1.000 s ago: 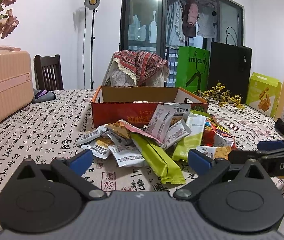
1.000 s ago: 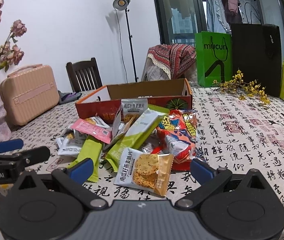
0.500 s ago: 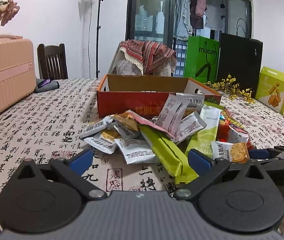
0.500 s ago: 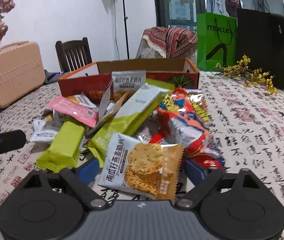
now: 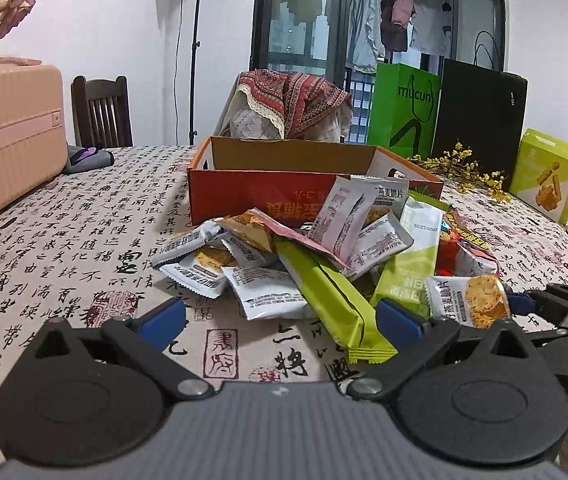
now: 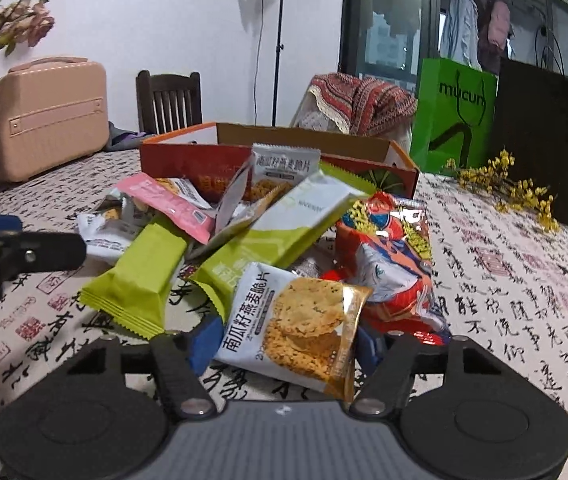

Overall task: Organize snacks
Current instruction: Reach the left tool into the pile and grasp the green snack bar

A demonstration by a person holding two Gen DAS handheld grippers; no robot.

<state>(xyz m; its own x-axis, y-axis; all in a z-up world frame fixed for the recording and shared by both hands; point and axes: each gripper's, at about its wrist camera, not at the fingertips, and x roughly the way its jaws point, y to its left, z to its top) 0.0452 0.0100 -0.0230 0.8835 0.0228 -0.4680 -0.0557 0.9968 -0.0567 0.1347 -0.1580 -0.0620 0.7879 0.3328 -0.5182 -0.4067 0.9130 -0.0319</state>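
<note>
Here, right gripper (image 6: 284,346) closing around oat-crisp packet (image 6: 295,324) at near edge of snack pile, before cardboard box (image 6: 363,148). Pinch packet's edges, not crisps; lift clear of red bag (image 6: 387,256). Left gripper (image 5: 280,316) wide, empty, near green bar (image 5: 331,296).

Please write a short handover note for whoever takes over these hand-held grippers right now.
Right hand-held gripper: jaws closing around the oat-crisp packet at the near edge of the snack pile; the pads look not yet tight on it.
Left hand-held gripper: open, empty, low over the tablecloth before the pile.
Snack pile: heaped in front of the orange cardboard box, including the long green bar and the red bag.
Done: no snack can be seen in the box.
Left: finish the grasp, then sort the pile, probably into the box.
</note>
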